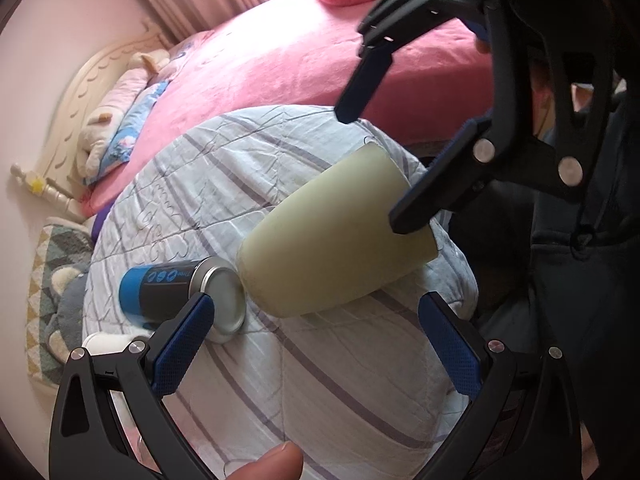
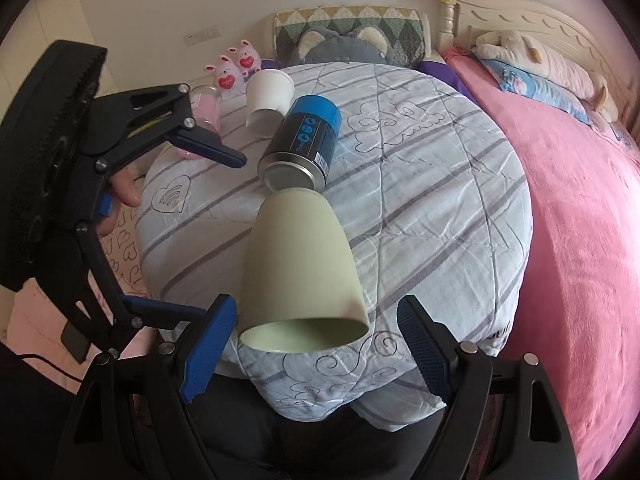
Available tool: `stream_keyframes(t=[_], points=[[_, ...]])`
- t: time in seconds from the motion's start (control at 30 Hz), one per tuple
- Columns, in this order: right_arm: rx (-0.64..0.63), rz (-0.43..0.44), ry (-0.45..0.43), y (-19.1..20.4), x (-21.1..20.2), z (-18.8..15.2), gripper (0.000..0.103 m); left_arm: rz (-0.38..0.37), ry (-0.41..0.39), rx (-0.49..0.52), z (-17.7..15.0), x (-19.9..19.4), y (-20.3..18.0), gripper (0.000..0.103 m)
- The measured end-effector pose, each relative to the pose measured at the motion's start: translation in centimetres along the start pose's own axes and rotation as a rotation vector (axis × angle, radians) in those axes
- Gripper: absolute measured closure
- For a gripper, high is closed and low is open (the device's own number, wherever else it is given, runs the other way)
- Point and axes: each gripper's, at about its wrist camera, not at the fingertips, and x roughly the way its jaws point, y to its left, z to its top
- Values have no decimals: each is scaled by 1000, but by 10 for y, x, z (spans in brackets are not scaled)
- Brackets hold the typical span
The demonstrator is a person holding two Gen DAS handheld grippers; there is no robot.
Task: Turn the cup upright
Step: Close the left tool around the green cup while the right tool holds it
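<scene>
A pale green cup lies on its side on a striped quilted cushion. In the right wrist view the cup has its open mouth toward the camera and its base against a blue and black can. My right gripper is open, with its blue pads on either side of the cup's mouth, not touching it. It also shows in the left wrist view, open above the cup. My left gripper is open and empty, just short of the cup and the can. It shows at the left of the right wrist view.
A white paper cup lies tipped beyond the can, next to a pink glass jar and two pink bunny figures. A pink bed with plush toys lies to the right. A grey plush cushion stands behind.
</scene>
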Motion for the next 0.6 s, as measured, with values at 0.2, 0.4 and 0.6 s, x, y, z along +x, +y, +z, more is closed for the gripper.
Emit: stream_keyframes(t=[0.2,0.4,0.6], points=[[-18,33,62,-6,12,25,19,-102,1,82,8,15,32,0],[129,100,209,-23,-9,38,19,-336,28,138,46,-7,62,0],[241,59,257,-35,-27,41,19,-493,47,272,68,2,69,0]])
